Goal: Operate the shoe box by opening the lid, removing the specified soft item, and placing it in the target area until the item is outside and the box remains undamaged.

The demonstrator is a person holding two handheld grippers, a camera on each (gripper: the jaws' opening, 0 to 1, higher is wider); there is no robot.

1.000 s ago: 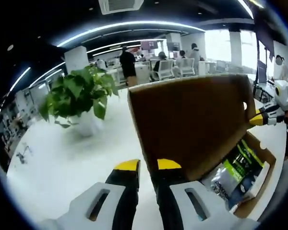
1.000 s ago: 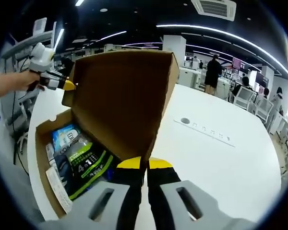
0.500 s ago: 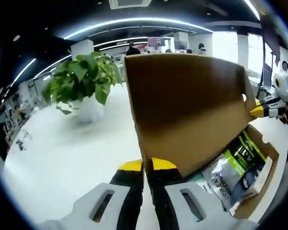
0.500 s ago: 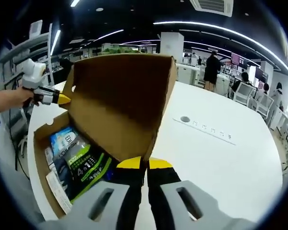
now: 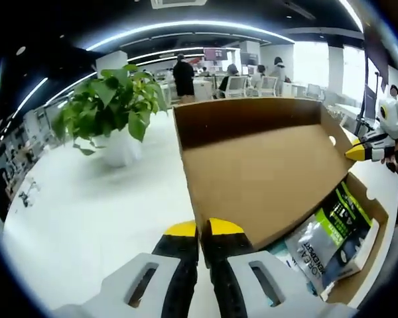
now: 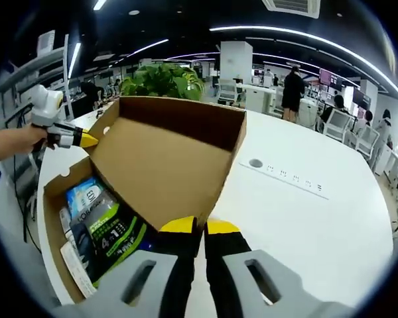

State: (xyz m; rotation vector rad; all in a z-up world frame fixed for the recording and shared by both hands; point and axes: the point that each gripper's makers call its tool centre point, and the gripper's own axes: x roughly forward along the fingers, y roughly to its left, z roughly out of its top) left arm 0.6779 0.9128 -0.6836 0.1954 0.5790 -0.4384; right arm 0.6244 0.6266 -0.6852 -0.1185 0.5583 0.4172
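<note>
The brown shoe box [image 5: 375, 211] stands on a white table with its lid [image 5: 265, 179] swung up and tipped back, the inside facing me. My left gripper [image 5: 203, 229] is shut on the lid's near corner. The right gripper [image 5: 353, 152] holds the lid's other corner at the right. In the right gripper view my right gripper [image 6: 200, 226] is shut on the lid [image 6: 166, 165], and the left gripper [image 6: 87, 140] pinches the far corner. Inside the box [image 6: 50, 218] lie a green-and-black soft pack [image 6: 113, 238] and a blue-and-white pack [image 6: 86, 193].
A potted green plant [image 5: 113, 109] stands on the white table [image 5: 93, 218] behind the box. A socket strip [image 6: 288, 179] is set into the tabletop [image 6: 318, 232] to the right. Desks, chairs and people fill the office background.
The lid has tipped further back and lower, from near upright to leaning away, so more of the room shows over it. Both grippers keep their hold on its corners.
</note>
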